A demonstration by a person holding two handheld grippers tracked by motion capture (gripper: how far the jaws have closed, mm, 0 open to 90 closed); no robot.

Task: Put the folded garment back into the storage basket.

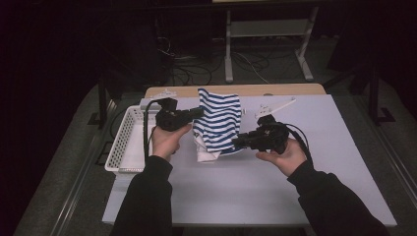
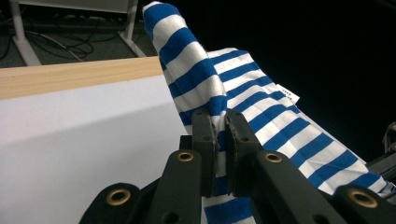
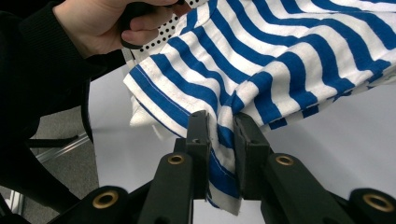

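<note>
Striped shirt (image 1: 219, 120) lifted over the table (image 1: 295, 187).
Left gripper (image 1: 199, 112) and right gripper (image 1: 236, 142) both pinch its fabric; next, probably spread it flat.

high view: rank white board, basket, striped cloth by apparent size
1. white board, largest by far.
2. basket, partly behind the left arm.
3. striped cloth, bunched and lifted nearer the camera; close to the basket, so that order is unsure.
</note>
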